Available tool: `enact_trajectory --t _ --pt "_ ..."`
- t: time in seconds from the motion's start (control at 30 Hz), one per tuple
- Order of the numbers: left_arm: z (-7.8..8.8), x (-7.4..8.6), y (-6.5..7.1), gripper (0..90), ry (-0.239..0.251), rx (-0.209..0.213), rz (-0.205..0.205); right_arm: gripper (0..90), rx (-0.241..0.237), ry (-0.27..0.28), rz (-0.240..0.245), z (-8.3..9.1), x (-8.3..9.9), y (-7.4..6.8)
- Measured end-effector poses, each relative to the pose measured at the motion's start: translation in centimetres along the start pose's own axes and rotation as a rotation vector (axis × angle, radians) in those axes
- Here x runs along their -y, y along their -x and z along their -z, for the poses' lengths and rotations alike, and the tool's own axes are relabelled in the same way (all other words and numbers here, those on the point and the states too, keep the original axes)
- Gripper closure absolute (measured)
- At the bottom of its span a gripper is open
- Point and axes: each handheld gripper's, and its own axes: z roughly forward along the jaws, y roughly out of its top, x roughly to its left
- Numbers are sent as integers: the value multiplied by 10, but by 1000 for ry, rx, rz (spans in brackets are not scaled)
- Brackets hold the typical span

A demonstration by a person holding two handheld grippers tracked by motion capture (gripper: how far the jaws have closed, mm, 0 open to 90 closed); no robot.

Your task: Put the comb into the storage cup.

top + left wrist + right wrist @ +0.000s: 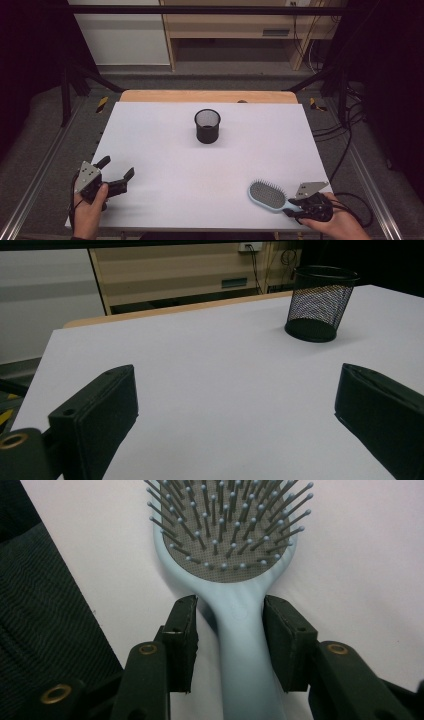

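The left gripper (117, 174) sits at the near left of the table (165, 145), jaws spread wide with nothing between them; the mesh cup (207, 126) stands upright well ahead of it and off to its right, and the brush is far across on its right side. The brush (270, 196) lies flat, bristles up, at the near right, its long axis running straight out from the right gripper (230, 630): the head ahead, the handle coming back between the jaws. Those jaws stand narrowed either side of the handle neck, the right one at or near its edge, the left with a thin gap, so no firm grip shows yet. The right hand is plainly the nearer.
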Motion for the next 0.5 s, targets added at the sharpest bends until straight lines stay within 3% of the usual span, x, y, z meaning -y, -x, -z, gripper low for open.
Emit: enact_trajectory --t 0.2,0.5 --pt "2 0 -3 36 2 -5 10 686 -20 -1 21 0 0 -1" --pt "1 -1 -1 37 7 0 6 693 -9 -2 25 1 -1 -3"
